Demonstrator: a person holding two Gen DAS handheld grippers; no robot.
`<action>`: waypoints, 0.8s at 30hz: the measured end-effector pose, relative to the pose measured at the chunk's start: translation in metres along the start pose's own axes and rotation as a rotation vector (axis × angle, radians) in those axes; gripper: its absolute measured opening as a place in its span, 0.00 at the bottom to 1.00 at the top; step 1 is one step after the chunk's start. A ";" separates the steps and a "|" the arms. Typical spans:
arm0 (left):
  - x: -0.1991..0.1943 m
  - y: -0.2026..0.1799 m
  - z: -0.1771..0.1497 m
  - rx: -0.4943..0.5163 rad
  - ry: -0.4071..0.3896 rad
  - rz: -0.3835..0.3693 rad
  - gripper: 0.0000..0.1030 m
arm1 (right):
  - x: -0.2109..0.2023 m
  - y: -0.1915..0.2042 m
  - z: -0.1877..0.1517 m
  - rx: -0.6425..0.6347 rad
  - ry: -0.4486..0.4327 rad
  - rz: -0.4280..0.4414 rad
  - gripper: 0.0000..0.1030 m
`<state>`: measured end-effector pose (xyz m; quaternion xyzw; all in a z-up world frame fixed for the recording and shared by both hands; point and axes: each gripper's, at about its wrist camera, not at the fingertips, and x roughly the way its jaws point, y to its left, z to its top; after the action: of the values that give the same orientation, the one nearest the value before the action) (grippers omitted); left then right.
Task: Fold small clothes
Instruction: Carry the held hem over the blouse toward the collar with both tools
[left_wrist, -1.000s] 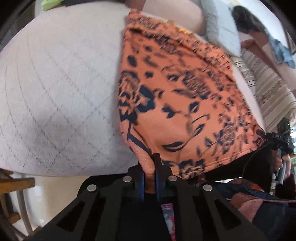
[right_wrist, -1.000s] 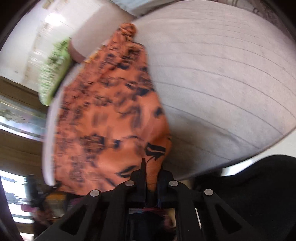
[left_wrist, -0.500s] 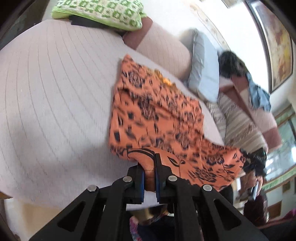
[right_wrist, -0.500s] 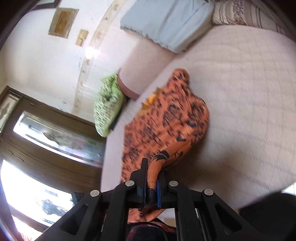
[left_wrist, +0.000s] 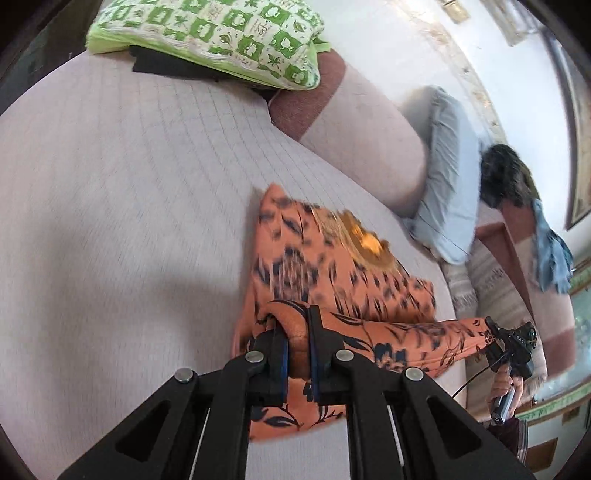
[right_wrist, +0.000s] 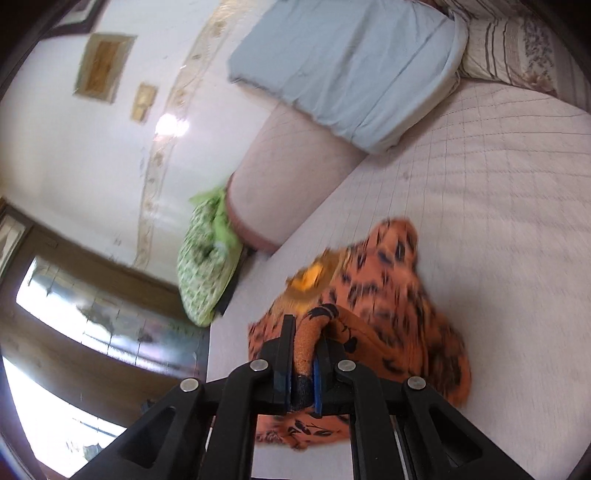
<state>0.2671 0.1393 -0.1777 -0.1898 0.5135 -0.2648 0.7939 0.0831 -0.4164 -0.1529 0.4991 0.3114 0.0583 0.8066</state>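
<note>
An orange garment with a dark floral print (left_wrist: 332, 280) lies on a pale quilted bed (left_wrist: 129, 192), its near edge lifted and doubled over the far part. My left gripper (left_wrist: 295, 332) is shut on one near corner of it. My right gripper (right_wrist: 306, 343) is shut on the other near corner of the garment (right_wrist: 399, 306); it also shows in the left wrist view (left_wrist: 511, 341) at the far end of the stretched hem. A yellow-gold patch (left_wrist: 365, 240) shows at the garment's far edge.
A green patterned pillow (left_wrist: 221, 40) lies at the bed's far left corner beside a pink bolster (left_wrist: 354, 129). A light blue pillow (left_wrist: 447, 192) and striped cushions (left_wrist: 491, 280) lie at the right. A wall and windows (right_wrist: 92, 314) are behind.
Both grippers have carried the near hem up and forward over the garment toward its far edge, so the cloth is now doubled over and looks much shorter.
</note>
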 end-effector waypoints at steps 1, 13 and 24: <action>0.013 -0.002 0.016 0.001 0.002 0.016 0.09 | 0.010 -0.005 0.010 0.016 0.000 -0.003 0.07; 0.112 0.004 0.107 -0.074 -0.012 0.108 0.10 | 0.137 -0.097 0.097 0.260 0.014 -0.108 0.14; 0.057 -0.002 0.087 -0.063 -0.316 0.167 0.82 | 0.046 -0.076 0.088 0.117 -0.332 -0.079 0.84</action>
<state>0.3649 0.1052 -0.1825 -0.2103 0.4042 -0.1485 0.8777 0.1530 -0.5033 -0.2105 0.5354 0.1964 -0.0750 0.8180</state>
